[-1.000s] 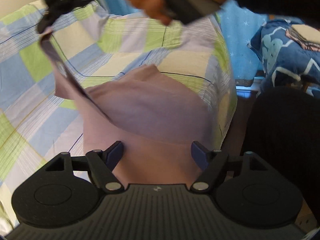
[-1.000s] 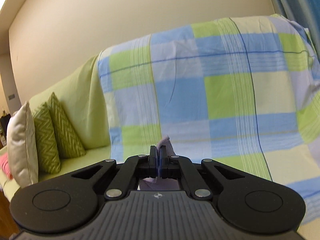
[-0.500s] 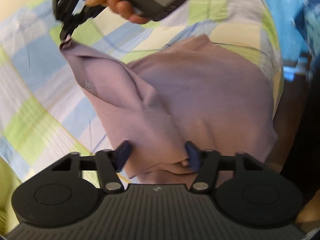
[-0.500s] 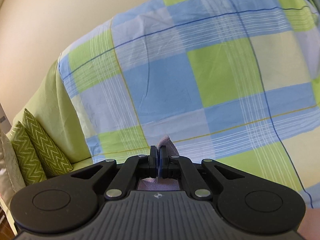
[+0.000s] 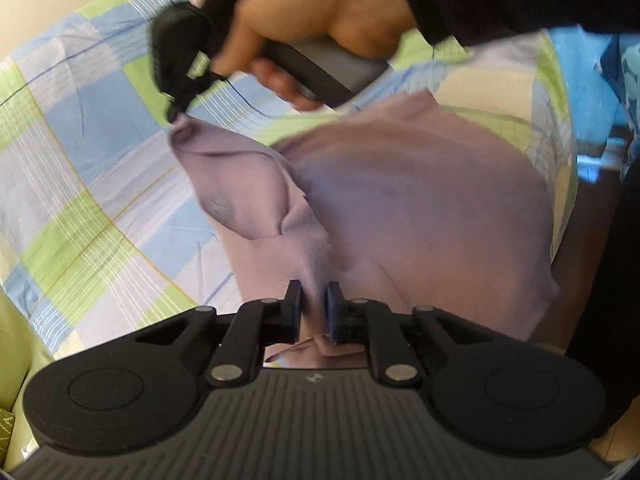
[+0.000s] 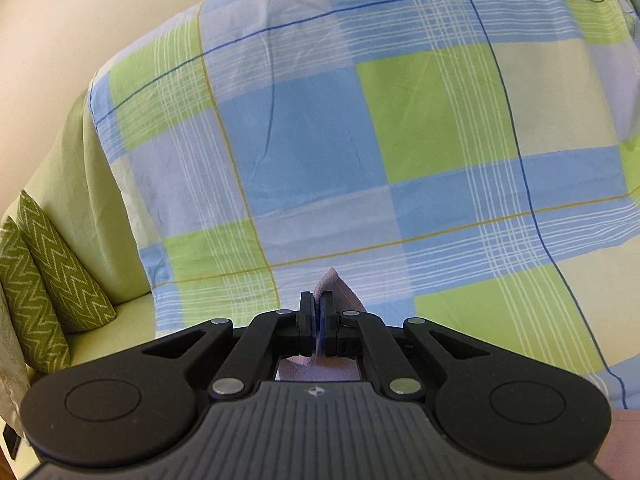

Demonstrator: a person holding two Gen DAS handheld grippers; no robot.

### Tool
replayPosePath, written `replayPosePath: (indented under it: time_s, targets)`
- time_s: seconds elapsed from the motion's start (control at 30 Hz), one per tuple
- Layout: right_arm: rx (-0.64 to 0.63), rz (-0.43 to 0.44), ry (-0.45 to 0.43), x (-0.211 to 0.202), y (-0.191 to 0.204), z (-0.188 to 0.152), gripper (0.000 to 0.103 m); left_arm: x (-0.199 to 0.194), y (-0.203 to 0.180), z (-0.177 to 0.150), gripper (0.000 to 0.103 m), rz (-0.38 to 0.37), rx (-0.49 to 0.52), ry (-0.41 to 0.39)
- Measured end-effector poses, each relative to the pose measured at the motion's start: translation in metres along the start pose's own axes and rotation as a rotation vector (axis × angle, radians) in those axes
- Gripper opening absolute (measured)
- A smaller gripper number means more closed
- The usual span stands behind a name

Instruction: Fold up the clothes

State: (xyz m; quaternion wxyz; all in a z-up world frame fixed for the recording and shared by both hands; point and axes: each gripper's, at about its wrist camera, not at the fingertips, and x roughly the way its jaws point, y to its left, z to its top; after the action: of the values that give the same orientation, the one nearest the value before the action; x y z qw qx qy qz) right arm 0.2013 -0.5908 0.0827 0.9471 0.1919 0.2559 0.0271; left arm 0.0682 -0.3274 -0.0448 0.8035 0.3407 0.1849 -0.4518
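I have the soft mauve knit garment [image 5: 420, 200] spread on the blue-and-green checked sheet [image 5: 80, 208], one edge running from my left gripper [image 5: 313, 300] up to my right gripper [image 5: 176, 114]. Both sets of jaws are clamped on cloth, left nearly closed on a bunched fold, right pinching a corner [image 6: 330, 280], its hand [image 5: 312, 12] raised over the sheet.

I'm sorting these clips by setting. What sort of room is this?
Most likely a living room at home: a green sofa with zigzag cushions, draped with a checked sheet on which the mauve garment lies.
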Motion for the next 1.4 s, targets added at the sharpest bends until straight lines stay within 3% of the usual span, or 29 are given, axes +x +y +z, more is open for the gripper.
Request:
replayPosePath:
  time_s: [0.17, 0.27, 0.4, 0.43, 0.57, 0.63, 0.67, 0.87, 0.93, 0.97, 1.0, 1.17, 1.3, 1.4]
  targets:
    - [0.02, -0.044, 0.015, 0.0, -0.018, -0.005, 0.002, -0.007, 0.063, -0.01, 0.007, -0.05, -0.222, -0.032]
    - [0.05, -0.057, 0.02, 0.003, -0.029, -0.008, 0.002, -0.004, 0.109, -0.016, 0.007, -0.044, -0.345, -0.039]
    - [0.086, -0.063, 0.015, 0.012, -0.037, -0.009, 0.004, 0.004, 0.159, -0.015, 0.002, -0.003, -0.426, -0.069]
    - [0.093, -0.059, 0.016, 0.016, -0.038, -0.009, 0.011, 0.006, 0.169, -0.015, 0.002, 0.007, -0.439, -0.072]
    - [0.073, -0.055, 0.027, 0.022, -0.037, -0.01, 0.017, 0.017, 0.189, -0.016, 0.002, 0.019, -0.436, -0.057]
    - [0.054, -0.062, 0.024, 0.019, -0.038, -0.011, 0.039, 0.022, 0.192, -0.022, 0.002, 0.045, -0.409, -0.046]
    - [0.057, -0.056, 0.018, 0.015, -0.04, -0.012, 0.043, 0.028, 0.194, -0.027, 0.002, 0.065, -0.404, -0.031]
    - [-0.128, -0.058, 0.059, 0.001, -0.041, -0.021, 0.046, 0.047, 0.208, -0.057, 0.002, 0.084, -0.438, 0.02]
    - [-0.21, -0.059, 0.082, -0.001, -0.041, -0.024, 0.046, 0.049, 0.208, -0.058, 0.012, 0.035, -0.415, 0.015]
    - [-0.277, -0.056, 0.106, 0.002, -0.038, -0.027, 0.046, 0.05, 0.204, -0.057, 0.032, 0.019, -0.379, 0.016]
    - [-0.337, -0.046, 0.129, 0.006, -0.035, -0.028, 0.046, 0.051, 0.197, -0.056, 0.035, 0.017, -0.327, 0.011]
    - [-0.523, 0.045, 0.188, 0.036, -0.033, -0.027, 0.046, 0.07, 0.177, -0.061, 0.035, -0.046, -0.108, 0.016]
    - [-0.524, 0.108, 0.211, 0.071, -0.054, -0.024, 0.046, 0.08, 0.17, -0.066, 0.033, -0.111, 0.073, 0.052]
    - [-0.438, 0.141, 0.218, 0.082, -0.071, -0.024, 0.046, 0.083, 0.172, -0.064, 0.03, -0.156, 0.1, 0.084]
